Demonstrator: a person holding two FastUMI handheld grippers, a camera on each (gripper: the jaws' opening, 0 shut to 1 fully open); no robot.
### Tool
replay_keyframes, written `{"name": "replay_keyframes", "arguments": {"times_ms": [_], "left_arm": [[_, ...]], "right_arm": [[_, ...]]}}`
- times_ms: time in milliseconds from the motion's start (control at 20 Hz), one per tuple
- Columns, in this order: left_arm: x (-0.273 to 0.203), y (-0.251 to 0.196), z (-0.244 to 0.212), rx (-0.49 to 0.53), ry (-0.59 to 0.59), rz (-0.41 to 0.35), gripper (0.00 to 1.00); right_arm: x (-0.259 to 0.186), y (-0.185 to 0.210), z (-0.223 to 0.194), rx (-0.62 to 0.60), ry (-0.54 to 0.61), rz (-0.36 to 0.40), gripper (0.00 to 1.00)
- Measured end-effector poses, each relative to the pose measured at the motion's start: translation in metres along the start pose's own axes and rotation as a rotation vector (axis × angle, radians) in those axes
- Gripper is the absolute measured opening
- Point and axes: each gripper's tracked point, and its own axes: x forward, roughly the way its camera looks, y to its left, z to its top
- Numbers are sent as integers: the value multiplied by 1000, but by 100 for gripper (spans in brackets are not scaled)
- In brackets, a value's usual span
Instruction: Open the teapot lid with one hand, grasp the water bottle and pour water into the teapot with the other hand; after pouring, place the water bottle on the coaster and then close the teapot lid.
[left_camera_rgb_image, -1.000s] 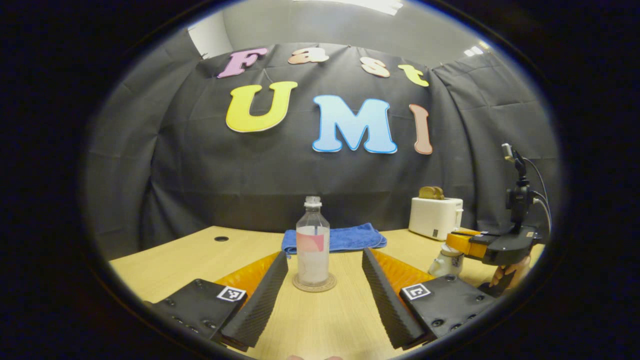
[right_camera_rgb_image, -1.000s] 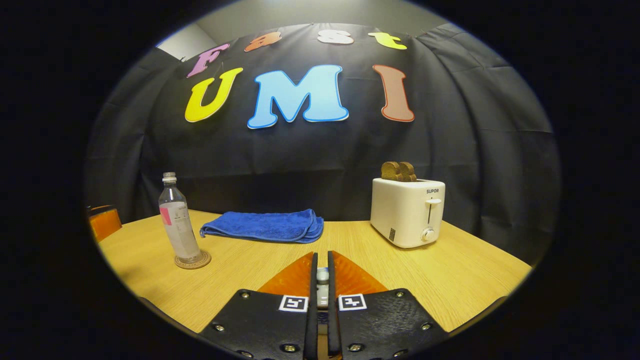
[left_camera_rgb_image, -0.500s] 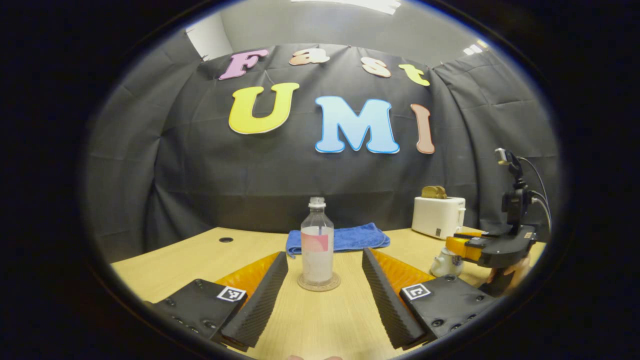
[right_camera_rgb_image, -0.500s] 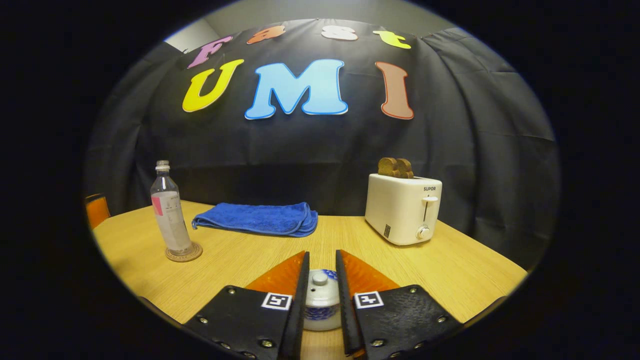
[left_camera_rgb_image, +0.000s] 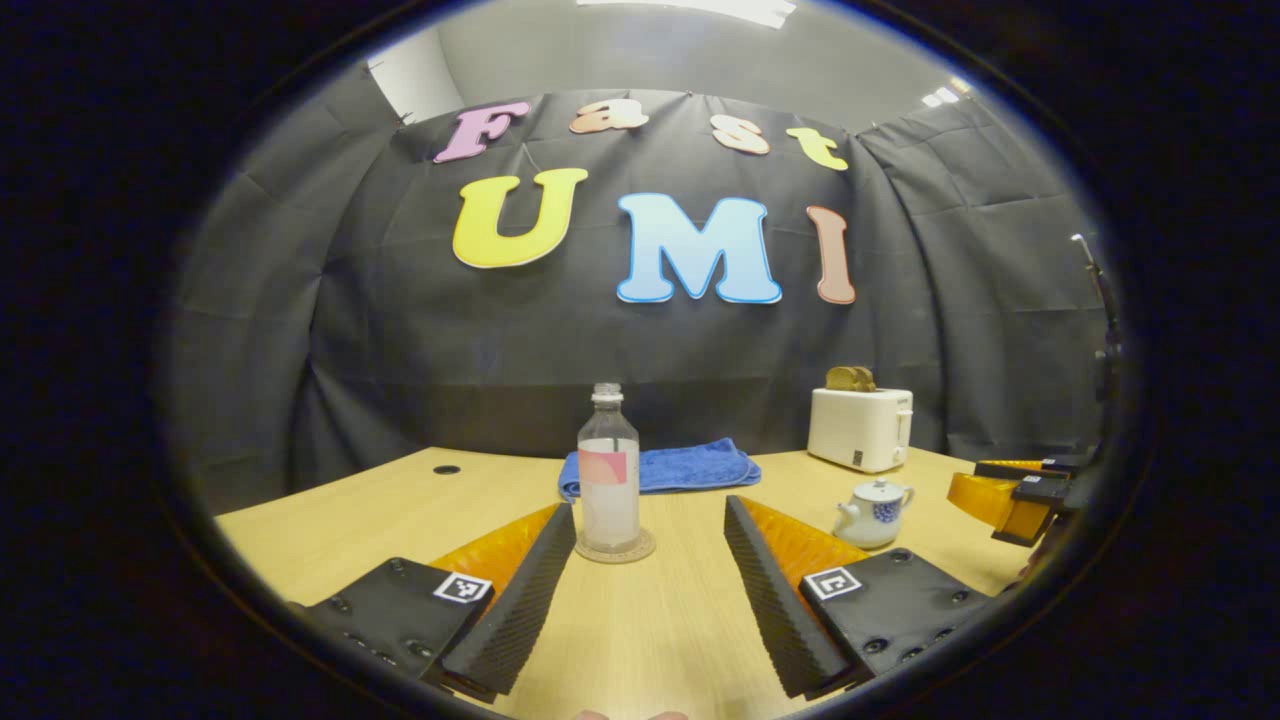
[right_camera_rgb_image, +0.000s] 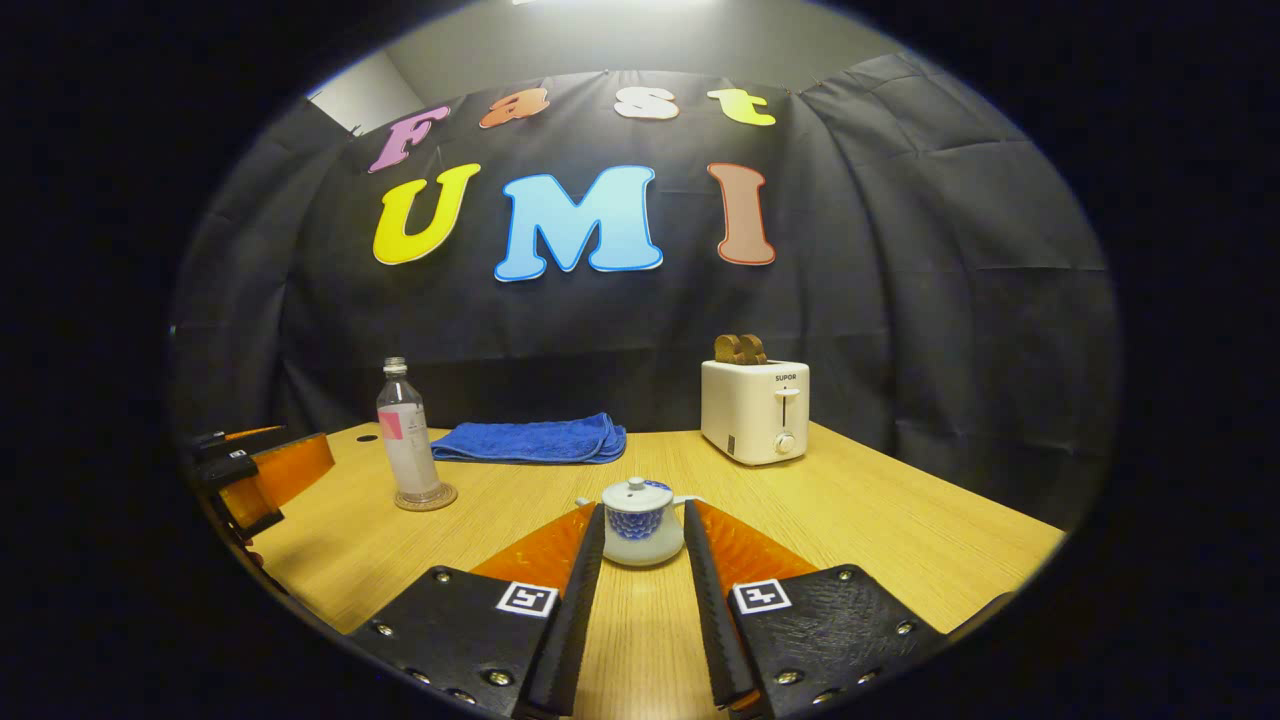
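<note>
- Right claw (right_camera_rgb_image: 640, 610): one second ago it was shut on the lid knob; half a second ago the fingers had parted around the lid. Now it stands apart, drawn back, with the teapot (right_camera_rgb_image: 636, 521) ahead of the tips and not touched.
- Lid (right_camera_rgb_image: 634, 490): sits on the teapot, closed. I judge the closing step done.
- Teapot: upright on the table (right_camera_rgb_image: 880, 540), between my right fingers in line of sight, in front of the toaster (right_camera_rgb_image: 755, 410).
- Left claw (left_camera_rgb_image: 650, 590): fingers wide apart, holding nothing; it has eased back a little from the bottle (left_camera_rgb_image: 608, 467).
- Bottle: upright on the coaster (left_camera_rgb_image: 615, 549), uncapped, partly full, just before the blue towel (left_camera_rgb_image: 665, 468). Placement step looks done.
- From the left gripper view, the right claw (left_camera_rgb_image: 1010, 495) has pulled off to the far right, well apart from the teapot (left_camera_rgb_image: 872, 511).
- Judgement: both claws free, everything set down; the task appears complete, with only withdrawal left.
</note>
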Motion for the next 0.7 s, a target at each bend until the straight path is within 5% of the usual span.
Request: {"name": "replay_keyframes", "arguments": {"times_ms": [50, 100, 700], "left_arm": [[-4, -5, -3, 7, 0, -1, 100], [-8, -9, -8, 18, 4, 1, 100], [-26, -39, -24, 38, 4, 9, 100]], "right_arm": [[-1, 1, 0, -8, -15, -2, 55], [-5, 2, 1, -13, -19, 1, 74], [-5, 15, -11, -28, -29, 26, 75]]}}
